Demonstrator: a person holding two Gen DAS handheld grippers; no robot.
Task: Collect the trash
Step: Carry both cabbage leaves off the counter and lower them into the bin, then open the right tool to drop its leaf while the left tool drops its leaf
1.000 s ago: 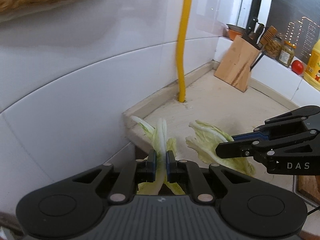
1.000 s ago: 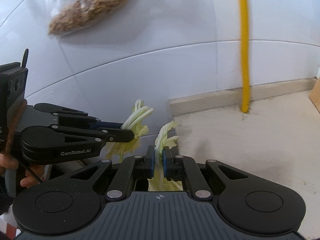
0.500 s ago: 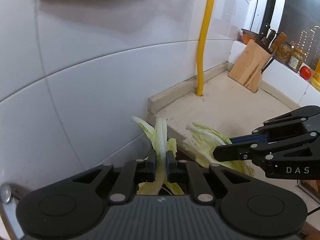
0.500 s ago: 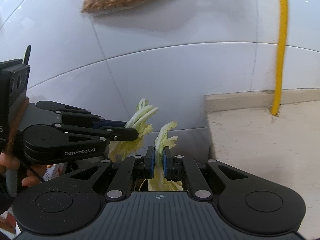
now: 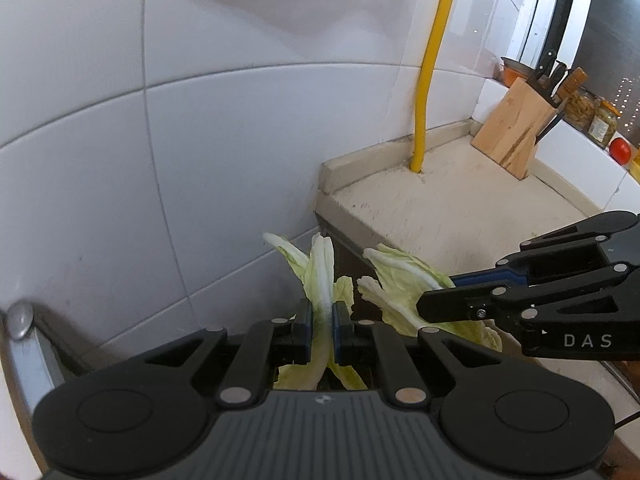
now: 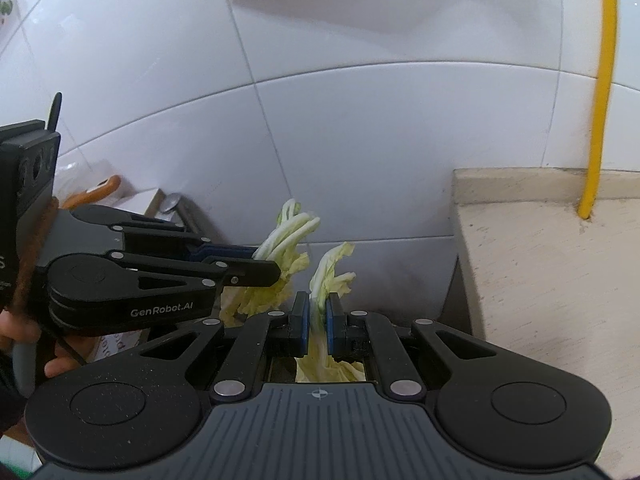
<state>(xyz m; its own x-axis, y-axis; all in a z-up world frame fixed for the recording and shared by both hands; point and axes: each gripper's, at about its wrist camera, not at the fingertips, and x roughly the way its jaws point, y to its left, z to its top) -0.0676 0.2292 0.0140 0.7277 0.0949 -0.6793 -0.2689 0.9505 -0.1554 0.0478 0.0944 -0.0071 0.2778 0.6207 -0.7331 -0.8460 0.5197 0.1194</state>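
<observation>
My left gripper (image 5: pixel 322 312) is shut on a pale green cabbage leaf (image 5: pixel 322 268) whose white stalk sticks up between the pads. My right gripper (image 6: pixel 317 312) is shut on a second cabbage leaf (image 6: pixel 330 268). In the left wrist view the right gripper (image 5: pixel 436 304) comes in from the right, holding its leaf (image 5: pixel 400 280). In the right wrist view the left gripper (image 6: pixel 264 264) comes in from the left with its leaf (image 6: pixel 286 240). Both are held in the air, past the left end of the counter (image 5: pixel 452 208).
A white tiled wall (image 5: pixel 200 140) is straight ahead. A yellow pipe (image 5: pixel 430 64) rises from the beige counter. A wooden knife block (image 5: pixel 514 128), jars and a tomato (image 5: pixel 620 150) stand at the far right. A metal rail (image 5: pixel 24 320) is at the lower left.
Both grippers, each still holding its leaf, have moved left off the counter's end. The pipe and knife block have shifted right in view, and the rail has come into sight.
</observation>
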